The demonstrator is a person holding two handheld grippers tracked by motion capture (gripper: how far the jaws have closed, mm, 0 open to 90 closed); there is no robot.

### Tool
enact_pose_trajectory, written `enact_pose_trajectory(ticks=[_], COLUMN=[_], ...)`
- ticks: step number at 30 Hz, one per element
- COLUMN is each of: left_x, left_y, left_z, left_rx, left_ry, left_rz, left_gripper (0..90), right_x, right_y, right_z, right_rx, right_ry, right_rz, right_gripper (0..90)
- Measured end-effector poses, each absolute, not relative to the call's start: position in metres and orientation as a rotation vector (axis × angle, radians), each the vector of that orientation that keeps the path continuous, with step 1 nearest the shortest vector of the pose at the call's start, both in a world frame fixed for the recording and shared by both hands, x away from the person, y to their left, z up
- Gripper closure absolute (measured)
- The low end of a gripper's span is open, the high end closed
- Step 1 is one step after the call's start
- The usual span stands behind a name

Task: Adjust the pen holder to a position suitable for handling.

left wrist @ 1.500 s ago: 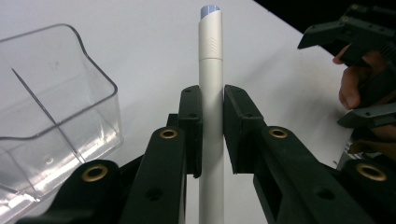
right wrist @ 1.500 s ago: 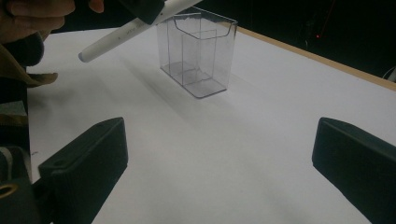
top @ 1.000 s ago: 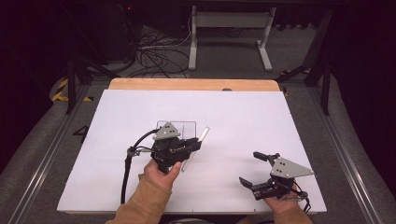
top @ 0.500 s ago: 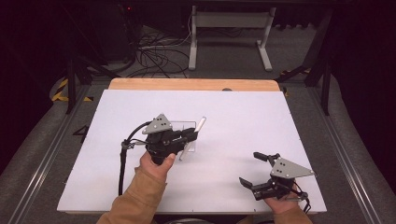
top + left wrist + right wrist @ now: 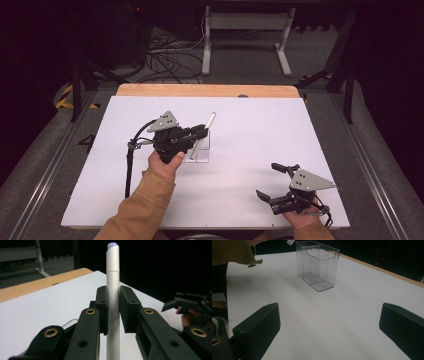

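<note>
My left gripper (image 5: 201,132) (image 5: 113,311) is shut on a white marker pen (image 5: 204,135) (image 5: 113,290), held in the air above the middle of the white table (image 5: 260,130). The pen's capped end points away toward the far side. A clear plastic holder (image 5: 199,150) (image 5: 317,265) with open compartments stands on the table right under the pen. My right gripper (image 5: 274,181) (image 5: 329,320) rests near the table's front right, open, with nothing between its jaws. In the left gripper view the right gripper (image 5: 190,307) shows at the right edge.
A wooden strip (image 5: 205,90) runs along the table's far edge. Beyond it stand a metal table frame (image 5: 245,35) and loose cables (image 5: 165,57) on the floor. A black cable (image 5: 131,160) trails from the left gripper across the table.
My left gripper has lifted and carried the pen away from me, turning it over the clear holder. The right gripper has stayed put.
</note>
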State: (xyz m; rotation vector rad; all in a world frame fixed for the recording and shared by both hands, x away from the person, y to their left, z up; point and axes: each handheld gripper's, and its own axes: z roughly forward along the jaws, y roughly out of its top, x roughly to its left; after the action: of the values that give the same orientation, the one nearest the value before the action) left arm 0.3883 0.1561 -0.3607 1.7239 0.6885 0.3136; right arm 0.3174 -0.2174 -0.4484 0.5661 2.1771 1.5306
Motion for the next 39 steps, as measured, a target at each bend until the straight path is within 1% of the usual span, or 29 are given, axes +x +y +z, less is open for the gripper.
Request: enact_pose_trajectory(ticks=[11, 27, 32, 39], left_x=[0.406, 0.432, 0.441, 0.446], left_y=[0.159, 0.156, 0.155, 0.157], left_z=[-0.362, -0.361, -0.363, -0.367], left_rx=[1.691, 1.699, 1.734, 1.739], left_ry=[0.716, 0.743, 0.744, 0.754], left_rz=[0.347, 0.412, 0.48, 0.468], left_gripper=[78.4, 78.4, 78.4, 78.4], right_x=[0.317, 0.318, 0.319, 0.319], right_y=[-0.217, -0.217, -0.217, -0.217], right_z=[-0.449, -0.45, -0.451, -0.451], right_rx=[0.572, 0.575, 0.577, 0.575], right_ry=[2.178, 2.183, 2.191, 2.192], right_rz=[1.535, 1.536, 1.53, 1.529], right_gripper=[4.0, 4.0, 4.0, 4.0])
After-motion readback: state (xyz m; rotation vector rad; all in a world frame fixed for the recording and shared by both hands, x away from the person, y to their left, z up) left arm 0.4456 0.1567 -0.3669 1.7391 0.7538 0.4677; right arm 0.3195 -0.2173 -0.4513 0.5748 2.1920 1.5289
